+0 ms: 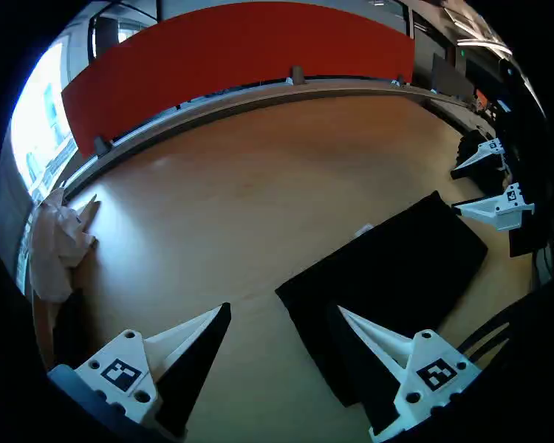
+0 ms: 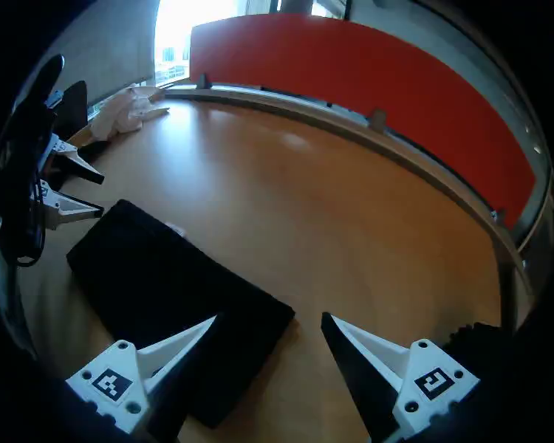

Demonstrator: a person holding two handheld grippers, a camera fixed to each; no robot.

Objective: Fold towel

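Left gripper view: left gripper (image 1: 283, 328) open and empty, one finger over an end of the folded black towel (image 1: 395, 269). Right gripper (image 2: 269, 332) likewise open, over the other end. Towel lies flat on the table (image 1: 240, 192), well short of its far edge; pale cloth (image 1: 55, 244) at a far corner.

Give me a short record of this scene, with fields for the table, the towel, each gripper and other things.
table: light wood
towel: black, flat on the table, seemingly folded to a rectangle
left gripper: open, empty, at one short end of the towel
right gripper: open, empty, at the opposite end
other things: red panel behind the table; pale crumpled cloth at its corner
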